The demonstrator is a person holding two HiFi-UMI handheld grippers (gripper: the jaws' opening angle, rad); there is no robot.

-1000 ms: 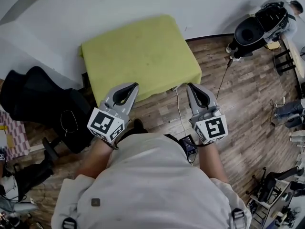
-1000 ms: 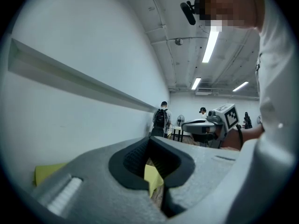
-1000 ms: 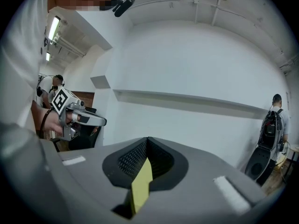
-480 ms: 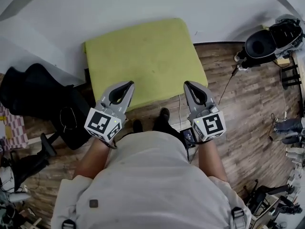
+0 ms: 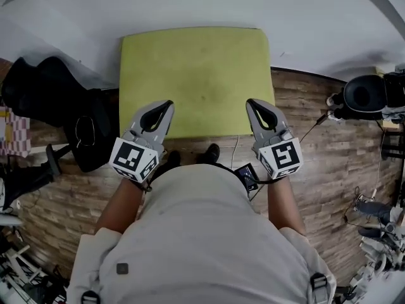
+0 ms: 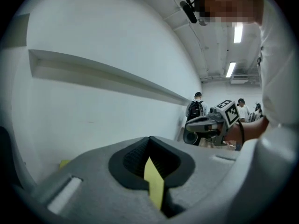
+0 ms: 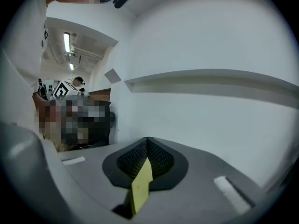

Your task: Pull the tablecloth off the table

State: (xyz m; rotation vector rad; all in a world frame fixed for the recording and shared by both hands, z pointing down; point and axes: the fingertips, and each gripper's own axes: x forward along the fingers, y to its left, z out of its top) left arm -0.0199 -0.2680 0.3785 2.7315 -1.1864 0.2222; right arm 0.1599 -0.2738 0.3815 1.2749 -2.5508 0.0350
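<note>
The yellow-green tablecloth (image 5: pixel 196 75) lies flat over a small square table against the white wall. My left gripper (image 5: pixel 166 105) is shut, with its tip over the cloth's near left edge. My right gripper (image 5: pixel 252 104) is shut too, its tip over the near right edge. The cloth hangs undisturbed, and neither gripper visibly holds it. In the left gripper view the left gripper (image 6: pixel 149 139) has its jaws met, with a yellow sliver of tablecloth (image 6: pixel 154 188) showing through the gap below the tips. The right gripper view shows the right gripper (image 7: pixel 148 140) the same way, with the tablecloth (image 7: pixel 140 188) behind it.
A black office chair and bag (image 5: pixel 57 100) stand left of the table. A black round machine (image 5: pixel 367 97) sits on the wooden floor at the right. A white cable (image 5: pixel 235 147) runs from the table's near edge to a small device (image 5: pixel 245 176) by my feet.
I have stepped closer and squared up to the table. Both grippers have moved forward to the cloth's near edge and stayed shut.
</note>
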